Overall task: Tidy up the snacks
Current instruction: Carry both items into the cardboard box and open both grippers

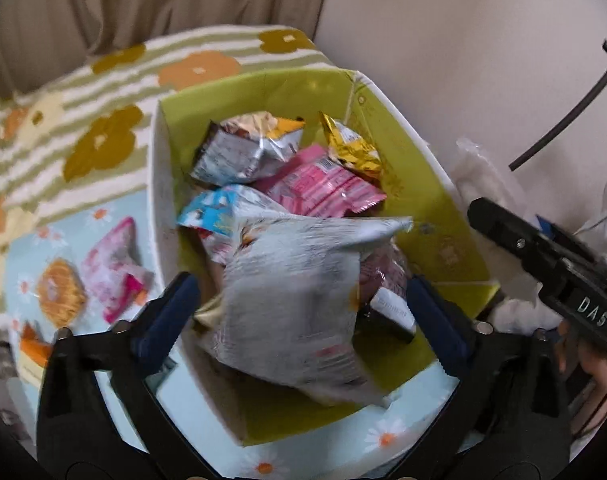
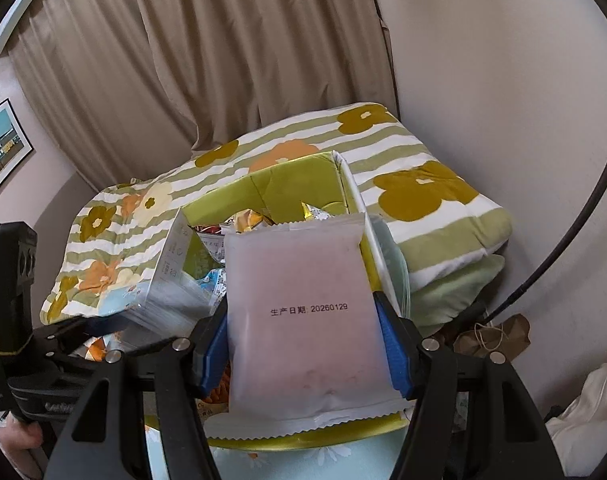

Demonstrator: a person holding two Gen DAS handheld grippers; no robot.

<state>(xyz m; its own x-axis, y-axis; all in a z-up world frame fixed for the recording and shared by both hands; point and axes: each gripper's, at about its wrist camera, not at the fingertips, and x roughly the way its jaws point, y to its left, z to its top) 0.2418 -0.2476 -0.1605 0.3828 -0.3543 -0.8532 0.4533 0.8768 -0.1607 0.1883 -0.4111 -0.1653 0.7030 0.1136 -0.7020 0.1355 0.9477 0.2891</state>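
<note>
Frosted snack packet (image 2: 303, 320) upright, long axis vertical, pinched in right tongs (image 2: 307, 344); left tongs (image 1: 303, 320) spread.

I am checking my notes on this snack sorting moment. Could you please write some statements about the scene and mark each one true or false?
1. The right gripper holds a frosted packet. True.
2. The left gripper is clamped shut. False: its jaws stand wide open.
3. The green box is empty. False: several snack packets lie in it.
4. A pink packet lies outside the box. True.
</note>
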